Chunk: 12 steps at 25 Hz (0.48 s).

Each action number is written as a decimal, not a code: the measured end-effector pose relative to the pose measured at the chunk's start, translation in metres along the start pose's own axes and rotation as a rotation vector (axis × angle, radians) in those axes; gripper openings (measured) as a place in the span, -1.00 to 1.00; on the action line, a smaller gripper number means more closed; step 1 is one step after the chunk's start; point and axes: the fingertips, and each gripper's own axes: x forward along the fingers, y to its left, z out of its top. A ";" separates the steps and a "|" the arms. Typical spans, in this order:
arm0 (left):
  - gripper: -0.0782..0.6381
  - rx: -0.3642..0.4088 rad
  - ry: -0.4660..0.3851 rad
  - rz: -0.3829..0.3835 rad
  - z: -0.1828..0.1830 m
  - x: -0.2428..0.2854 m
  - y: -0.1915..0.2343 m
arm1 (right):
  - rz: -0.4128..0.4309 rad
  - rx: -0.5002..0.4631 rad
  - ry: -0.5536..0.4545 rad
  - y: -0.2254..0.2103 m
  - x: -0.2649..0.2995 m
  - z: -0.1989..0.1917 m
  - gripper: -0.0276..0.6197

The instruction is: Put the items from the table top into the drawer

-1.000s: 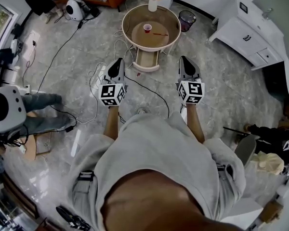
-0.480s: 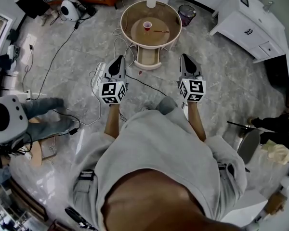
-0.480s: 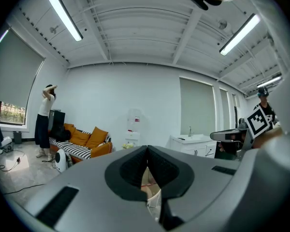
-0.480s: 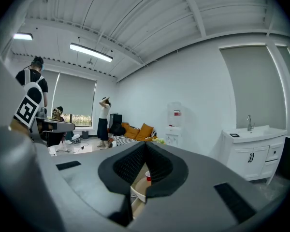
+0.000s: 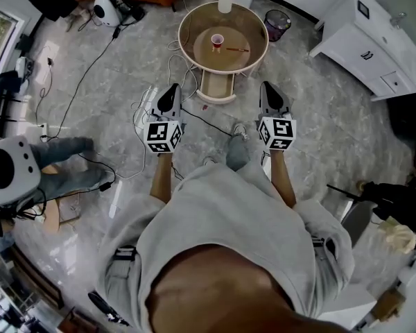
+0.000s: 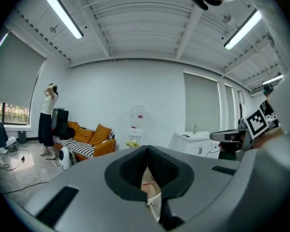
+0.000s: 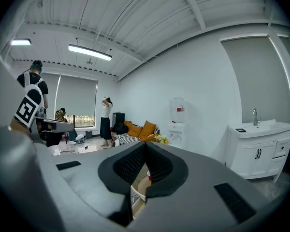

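Left gripper (image 5: 172, 89): jaws closed, pads meeting at the tips, nothing between them. Right gripper (image 5: 265, 86): the same, closed and empty. We hold both out in front of us at about the same height, roughly level, pointing toward the round table (image 5: 183, 36). Neither touches anything, and both are well short of the table.

Past the jaws, the drawer (image 5: 217, 85) under the table top stands pulled out toward us, in the gap between the two grippers as the head view shows it. On the table top there is a small red cup (image 5: 217, 40), upright, and just beside it on the right a thin reddish stick-like item (image 5: 237, 49), too small to identify. A vase of flowers (image 5: 225, 0) stands at the far rim. Cables (image 5: 194, 120) trail over the floor between us and the table.

Step in hand, as we judge it: the approach, with nothing picked up yet and both items on the table top.

Next move, as we judge it: close the remaining distance, stepping clear of the cables. Then open one gripper and bring it down around the cup from the side so it is not tipped. The thin item lies flat and will likely need a lower, more careful pinch.
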 end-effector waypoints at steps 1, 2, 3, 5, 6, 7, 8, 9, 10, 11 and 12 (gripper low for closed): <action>-0.74 0.001 0.008 0.005 -0.001 0.006 0.000 | 0.006 0.005 0.004 -0.004 0.007 -0.001 -0.84; -0.74 0.002 0.016 0.008 -0.001 0.013 0.000 | 0.012 0.009 0.007 -0.008 0.014 -0.002 -0.84; -0.74 0.004 0.023 0.011 -0.001 0.021 -0.001 | 0.019 0.012 0.010 -0.013 0.020 -0.002 -0.84; -0.74 0.008 0.033 0.016 0.001 0.039 -0.003 | 0.030 0.016 0.015 -0.026 0.035 -0.001 -0.84; -0.74 0.011 0.035 0.018 0.003 0.050 -0.005 | 0.035 0.019 0.018 -0.034 0.043 -0.001 -0.84; -0.74 0.014 0.036 0.021 0.005 0.060 -0.007 | 0.041 0.021 0.020 -0.041 0.050 0.000 -0.84; -0.74 0.018 0.036 0.024 0.008 0.070 -0.009 | 0.047 0.023 0.023 -0.049 0.057 0.000 -0.84; -0.74 0.021 0.037 0.028 0.011 0.079 -0.011 | 0.054 0.023 0.027 -0.056 0.064 0.001 -0.84; -0.74 0.024 0.038 0.034 0.013 0.089 -0.013 | 0.062 0.023 0.031 -0.063 0.071 0.001 -0.84; -0.74 0.024 0.039 0.040 0.015 0.098 -0.014 | 0.070 0.022 0.035 -0.070 0.078 0.002 -0.84; -0.74 0.025 0.041 0.047 0.017 0.107 -0.015 | 0.079 0.022 0.038 -0.077 0.086 0.004 -0.84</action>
